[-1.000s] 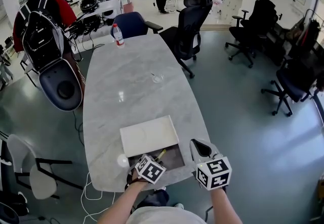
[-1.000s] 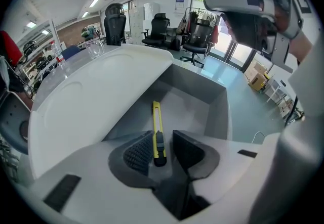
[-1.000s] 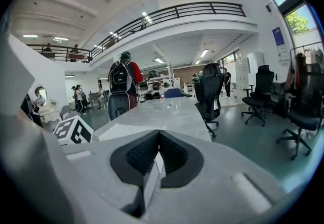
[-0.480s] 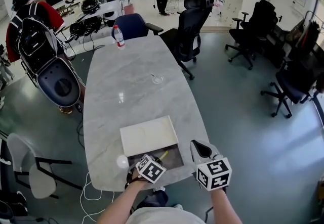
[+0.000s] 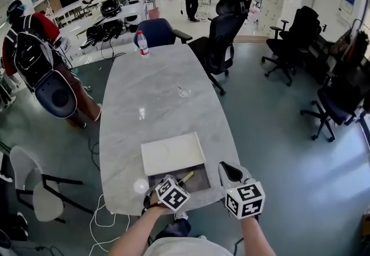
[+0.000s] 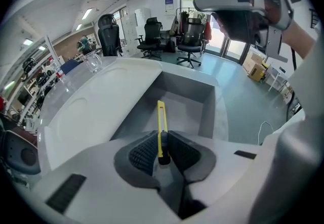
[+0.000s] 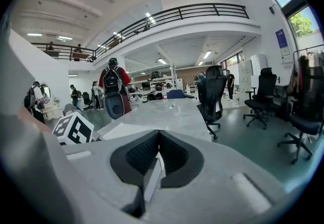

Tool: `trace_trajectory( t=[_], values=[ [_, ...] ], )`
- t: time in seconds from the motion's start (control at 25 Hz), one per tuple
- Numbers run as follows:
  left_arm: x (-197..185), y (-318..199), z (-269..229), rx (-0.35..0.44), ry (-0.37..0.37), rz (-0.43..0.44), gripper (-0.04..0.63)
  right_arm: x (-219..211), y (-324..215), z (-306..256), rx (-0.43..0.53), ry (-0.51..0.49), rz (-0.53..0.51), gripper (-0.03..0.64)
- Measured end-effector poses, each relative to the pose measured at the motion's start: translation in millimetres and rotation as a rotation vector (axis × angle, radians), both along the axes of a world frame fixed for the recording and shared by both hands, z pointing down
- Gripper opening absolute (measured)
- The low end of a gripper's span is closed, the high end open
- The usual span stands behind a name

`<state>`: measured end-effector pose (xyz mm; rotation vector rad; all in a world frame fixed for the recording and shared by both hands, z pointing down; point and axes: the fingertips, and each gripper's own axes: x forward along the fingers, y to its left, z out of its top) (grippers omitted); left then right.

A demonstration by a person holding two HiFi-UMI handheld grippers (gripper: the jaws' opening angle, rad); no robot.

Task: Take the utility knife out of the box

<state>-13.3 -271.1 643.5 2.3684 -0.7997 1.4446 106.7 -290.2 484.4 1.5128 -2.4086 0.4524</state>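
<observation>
Narrowed from the wider gape of a second before and clenched the left gripper (image 6: 161, 135) on the near end of the yellow utility knife (image 6: 160, 117). Left the knife reaching into the open box (image 6: 207, 107), not yet lifted out. Held the right gripper (image 7: 158, 137) pressed together, empty, beside the box. Grasp secured; lifting out judged next.

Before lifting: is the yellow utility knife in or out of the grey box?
In: yellow utility knife lies within grey box, left gripper clamped on it.
</observation>
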Motion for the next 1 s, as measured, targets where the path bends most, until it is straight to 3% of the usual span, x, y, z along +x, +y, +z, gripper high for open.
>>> trace_trajectory(
  t=[0.48,1.0],
  values=[
    [-7.0,11.7,-39.8,0.137,0.041,-0.047,0.061,-10.1,18.6,-10.1,0.027,0.002,-0.054,0.005],
    [-39.4,21.0,-125.9,0.339,0.181,-0.232,0.061,-21.2,42.9,-26.6,0.071,-0.005,-0.103,0.005]
  ],
)
